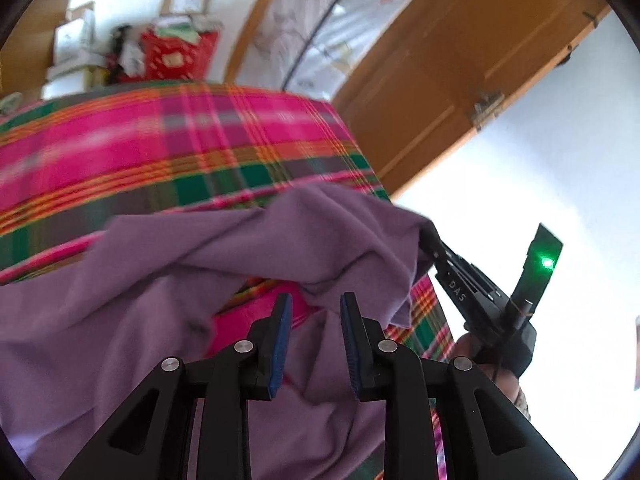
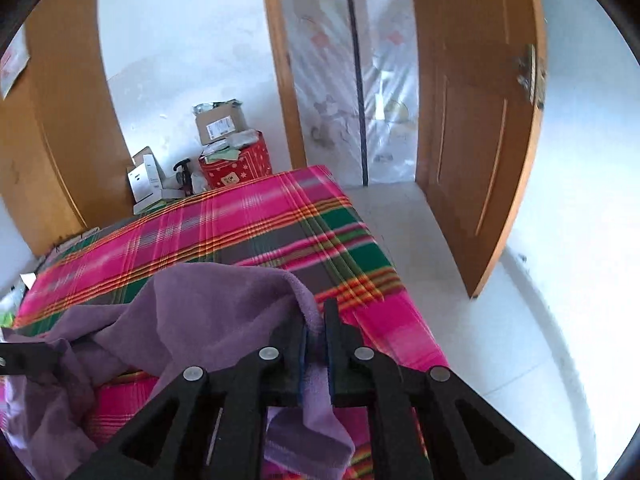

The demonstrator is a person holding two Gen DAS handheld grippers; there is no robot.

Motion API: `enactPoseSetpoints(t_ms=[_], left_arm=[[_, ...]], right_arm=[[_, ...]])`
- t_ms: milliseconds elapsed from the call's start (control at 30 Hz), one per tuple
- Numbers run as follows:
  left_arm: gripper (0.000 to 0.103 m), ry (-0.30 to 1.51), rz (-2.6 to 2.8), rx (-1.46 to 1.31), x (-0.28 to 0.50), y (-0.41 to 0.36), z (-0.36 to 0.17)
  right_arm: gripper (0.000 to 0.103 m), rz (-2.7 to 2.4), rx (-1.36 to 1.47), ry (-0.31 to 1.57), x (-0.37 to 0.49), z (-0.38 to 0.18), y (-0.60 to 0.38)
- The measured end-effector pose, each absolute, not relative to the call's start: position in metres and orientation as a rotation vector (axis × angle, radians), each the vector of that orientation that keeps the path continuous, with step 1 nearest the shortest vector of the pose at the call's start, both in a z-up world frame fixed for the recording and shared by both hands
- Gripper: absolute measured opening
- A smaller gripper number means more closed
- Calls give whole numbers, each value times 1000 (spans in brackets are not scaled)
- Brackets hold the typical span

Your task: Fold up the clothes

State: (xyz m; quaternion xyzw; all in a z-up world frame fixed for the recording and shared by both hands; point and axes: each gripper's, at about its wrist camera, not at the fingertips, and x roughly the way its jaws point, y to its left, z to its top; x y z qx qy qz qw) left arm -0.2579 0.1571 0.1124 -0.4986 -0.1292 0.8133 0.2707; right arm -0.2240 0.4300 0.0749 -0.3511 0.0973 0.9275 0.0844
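Left gripper nearest, jaws apart, nothing pinched; purple garment lies crumpled just ahead and below on the plaid bed. Garment's raised ridge runs left to right, ending at the right gripper, which is clamped on the cloth's edge. Far corner: red box stuffed with papers, cardboard box atop.

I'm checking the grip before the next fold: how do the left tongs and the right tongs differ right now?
The left tongs stand apart with nothing pinched; the right tongs stand close together, with a fold of the purple garment between their pads. The left tongs hover over slack cloth; the right tongs hold an edge lifted off the plaid bedcover. Both have blue pads and point at the same garment.
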Motion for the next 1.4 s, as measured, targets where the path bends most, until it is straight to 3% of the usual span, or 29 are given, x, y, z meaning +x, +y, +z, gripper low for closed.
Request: enactPoseSetpoints(t_ms=[100,267,400,700,967,1100,1233,1400], left_arm=[[37,-395,2222,-1327,-237,124,117],[38,-492,2317,-1397,-199,56,106],[38,-622,2389,-1434,-158,-1,93],[38,-951,2460,-1483,-52,-94,50],[41,-1144,2512,-1480,9,-140,19],[43,-1209,2531,-1493,18,-148,1],[44,-1339,2433,-1445,18,-156,-10],[54,-1430,2428,-1365,9,-162,-12]], right_arm=[[11,2763,-1050,366,-207,76,437],[11,2766,-1026,441,-174,83,435],[19,2796,-1022,525,-142,89,426],[21,2989,-1137,621,-72,79,346],[23,3092,-1388,527,-44,44,268],[37,3140,-1463,477,-40,36,241],[40,3159,-1500,419,-43,32,219],[44,3152,-1548,367,-54,26,199]])
